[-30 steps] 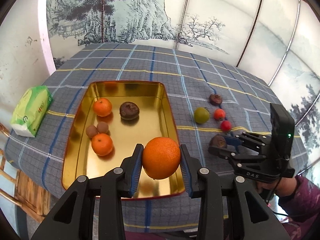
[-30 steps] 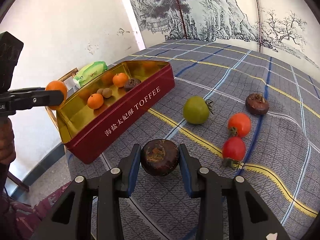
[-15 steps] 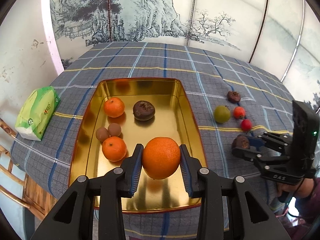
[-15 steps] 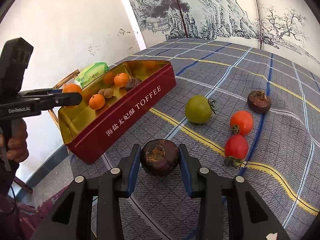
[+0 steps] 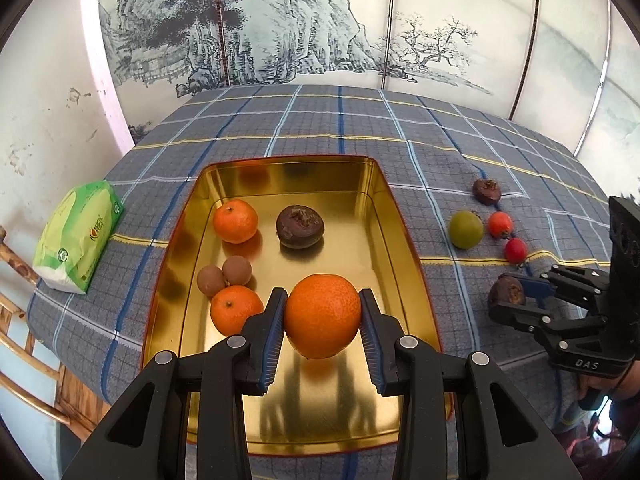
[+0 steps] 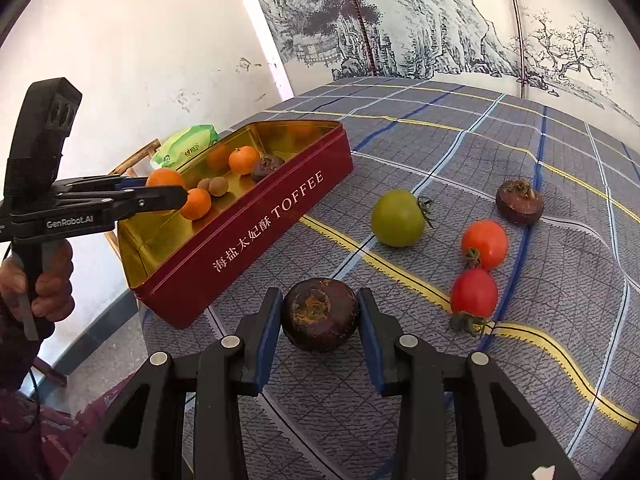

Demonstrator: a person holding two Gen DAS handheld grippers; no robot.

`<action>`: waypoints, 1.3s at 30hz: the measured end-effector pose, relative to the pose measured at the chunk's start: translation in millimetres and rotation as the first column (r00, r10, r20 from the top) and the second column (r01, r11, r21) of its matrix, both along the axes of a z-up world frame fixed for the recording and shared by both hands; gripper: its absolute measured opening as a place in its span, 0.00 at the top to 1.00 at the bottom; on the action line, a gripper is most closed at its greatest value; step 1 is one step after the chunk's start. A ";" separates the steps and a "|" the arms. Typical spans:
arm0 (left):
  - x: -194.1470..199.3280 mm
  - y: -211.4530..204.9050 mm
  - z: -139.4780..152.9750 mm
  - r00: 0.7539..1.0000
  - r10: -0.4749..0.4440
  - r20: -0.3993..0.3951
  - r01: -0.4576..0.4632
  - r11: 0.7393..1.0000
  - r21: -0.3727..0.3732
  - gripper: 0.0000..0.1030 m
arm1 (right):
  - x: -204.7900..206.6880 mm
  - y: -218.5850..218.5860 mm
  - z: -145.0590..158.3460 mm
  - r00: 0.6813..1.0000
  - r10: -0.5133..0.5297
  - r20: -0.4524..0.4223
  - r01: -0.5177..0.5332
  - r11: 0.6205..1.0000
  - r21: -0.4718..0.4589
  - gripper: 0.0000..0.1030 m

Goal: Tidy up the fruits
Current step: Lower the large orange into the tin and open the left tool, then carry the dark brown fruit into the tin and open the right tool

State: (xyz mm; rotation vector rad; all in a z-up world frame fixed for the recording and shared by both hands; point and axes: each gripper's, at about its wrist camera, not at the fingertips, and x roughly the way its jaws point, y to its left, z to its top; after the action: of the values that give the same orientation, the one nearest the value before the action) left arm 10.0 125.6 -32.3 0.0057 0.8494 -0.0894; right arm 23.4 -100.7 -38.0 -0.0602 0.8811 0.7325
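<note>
Orange sits clamped between the left gripper pads, above the gold tin's near end. Inside lie 2 tangerines, 2 brown longans and 1 dark fruit. The right gripper grasps a dark round fruit over the cloth; only its view shows the tin's red TOFFEE side.

Both grippers clamped, each tilted downward.

The left gripper has its blue-padded fingers pressed on either side of an orange; seen from the right wrist, a hand wraps its handle from below. The right gripper has its pads tight against a dark fruit, its black frame reaching in from the lower right of the left view.
</note>
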 end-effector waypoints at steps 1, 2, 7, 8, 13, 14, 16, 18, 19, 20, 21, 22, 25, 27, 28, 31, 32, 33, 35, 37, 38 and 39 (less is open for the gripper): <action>1.9 0.3 -0.6 1.000 0.001 0.001 -0.001 1.000 0.004 0.64 | 0.1 -0.4 0.0 1.000 0.000 0.001 0.000 1.000 0.000 0.66; 3.1 0.2 -0.8 1.000 0.002 0.002 -0.002 1.000 0.006 0.64 | 0.2 -0.4 0.0 1.000 0.000 0.001 0.000 1.000 -0.001 0.66; 8.9 1.1 -3.3 1.000 0.003 -0.001 -0.003 1.000 0.007 0.64 | 0.3 -0.4 -0.2 1.000 0.001 0.000 -0.001 1.000 -0.001 0.66; 8.7 1.4 -3.0 1.000 0.003 -0.001 -0.003 1.000 0.008 0.64 | 0.2 -0.4 -0.2 1.000 0.000 0.000 0.000 1.000 -0.001 0.66; 14.6 -0.3 -5.0 1.000 -0.002 -0.003 0.002 1.000 0.016 0.64 | 0.4 -0.7 -0.1 1.000 0.002 0.000 -0.002 1.000 -0.001 0.66; 14.3 -0.3 -5.1 1.000 -0.001 -0.002 0.001 1.000 0.017 0.64 | 0.4 -0.7 0.0 1.000 0.002 0.000 -0.002 1.000 -0.002 0.66; 15.7 -0.3 -5.6 1.000 0.000 0.000 0.000 1.000 0.022 0.64 | 0.6 -0.7 0.0 1.000 0.001 0.000 -0.001 1.000 -0.001 0.66; 18.6 -1.4 -5.5 1.000 0.000 0.002 0.000 1.000 0.028 0.64 | 0.5 -0.6 0.0 1.000 0.001 -0.001 -0.001 1.000 -0.001 0.66; 19.5 -2.1 -5.6 1.000 0.000 0.002 0.000 1.000 0.031 0.64 | 0.5 -0.4 0.0 1.000 0.000 -0.001 0.000 1.000 -0.001 0.66; 20.7 -2.2 -5.9 1.000 0.001 0.000 -0.001 0.999 0.033 0.64 | 0.6 -0.5 0.0 1.000 0.001 -0.001 -0.001 1.000 -0.001 0.66; 20.4 -2.3 -5.4 1.000 0.001 0.002 -0.001 0.999 0.033 0.64 | 0.6 -0.6 0.0 1.000 0.001 -0.001 -0.001 1.000 -0.001 0.66; 20.5 -2.2 -5.3 1.000 0.000 0.005 0.000 0.999 0.033 0.64 | 0.6 -0.6 0.0 1.000 0.000 -0.003 0.000 1.000 -0.003 0.66; 23.7 -2.3 -4.1 1.000 -0.002 0.018 0.001 0.999 0.043 0.64 | 0.7 -0.5 0.0 1.000 0.000 -0.003 0.000 1.000 -0.002 0.66; 24.8 -2.0 -3.0 1.000 -0.003 0.026 0.002 0.999 0.051 0.64 | 0.7 -0.5 0.0 1.000 0.000 -0.004 0.000 1.000 -0.003 0.66; 25.7 -1.8 -2.4 1.000 -0.003 0.030 0.001 0.998 0.055 0.64 | 0.8 -0.5 0.0 1.000 0.001 -0.004 -0.001 1.000 -0.003 0.66; 27.5 -0.7 -1.5 0.999 0.002 0.032 -0.004 0.999 0.053 0.64 | 0.9 -0.4 0.1 1.000 0.000 -0.003 0.000 1.000 -0.003 0.66; 27.4 -0.5 -1.2 0.999 0.004 0.035 -0.006 0.999 0.054 0.64 | 0.8 -0.3 0.1 1.000 -0.001 -0.003 0.001 1.000 -0.003 0.66; 25.7 -1.1 0.0 0.999 0.007 0.041 -0.009 0.998 0.060 0.64 | 0.9 -0.4 0.1 1.000 0.000 -0.003 0.000 1.000 -0.003 0.66; 23.6 -1.7 1.2 0.999 0.011 0.049 -0.015 0.998 0.069 0.64 | 0.9 -0.4 0.1 1.000 0.001 -0.003 -0.001 1.000 -0.004 0.66; 21.4 -1.7 1.4 0.999 0.018 0.050 -0.021 0.997 0.071 0.64 | 0.5 0.1 0.2 1.000 0.001 -0.002 -0.001 1.000 -0.005 0.66; 20.2 -0.8 1.2 0.999 0.023 0.048 -0.026 0.997 0.069 0.64 | 0.8 -0.1 0.2 1.000 0.001 -0.003 -0.001 1.000 -0.003 0.66; 19.4 -0.3 1.0 0.999 0.025 0.046 -0.028 0.997 0.067 0.64 | 0.8 -0.1 0.2 1.000 0.000 -0.003 0.000 1.000 -0.004 0.66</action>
State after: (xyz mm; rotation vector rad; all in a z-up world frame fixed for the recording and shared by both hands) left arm 29.4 125.3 -31.3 0.0593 0.8069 -0.0356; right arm 24.2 -100.8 -37.8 -0.0625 0.8850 0.7312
